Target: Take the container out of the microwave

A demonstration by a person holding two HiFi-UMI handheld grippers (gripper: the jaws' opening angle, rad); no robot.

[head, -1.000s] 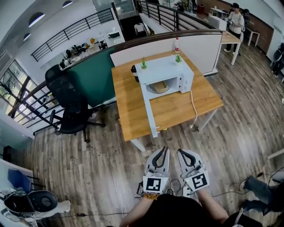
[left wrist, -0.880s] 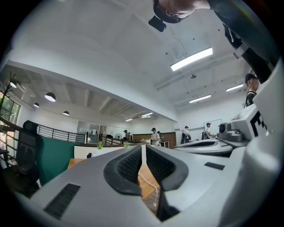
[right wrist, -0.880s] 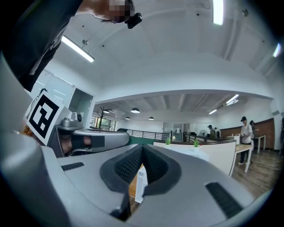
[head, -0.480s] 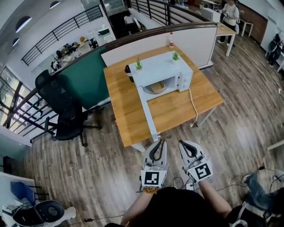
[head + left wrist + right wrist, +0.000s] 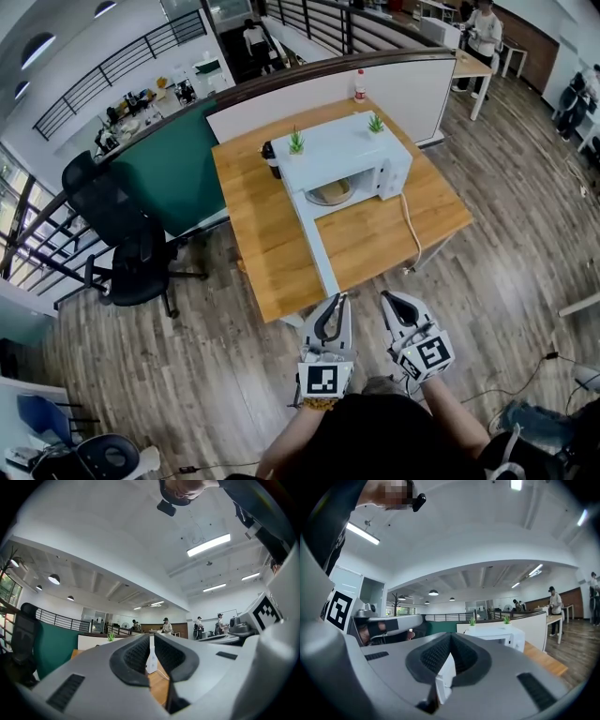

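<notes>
I am stepping nearer: my left hand-held gripper (image 5: 334, 303) and right hand-held gripper (image 5: 387, 301), both clenched and empty, now almost reach the wooden counter (image 5: 375, 239). The open white microwave (image 5: 342, 150) and its round tan container (image 5: 330, 193) still lie ahead.

The wooden tabletop (image 5: 272, 234) carries a white microwave (image 5: 347, 150) on its far half. A dark object (image 5: 270, 153) stands just beside its far left corner, a bottle (image 5: 359, 86) at the far edge, a white cable (image 5: 412, 230) on the right.
</notes>
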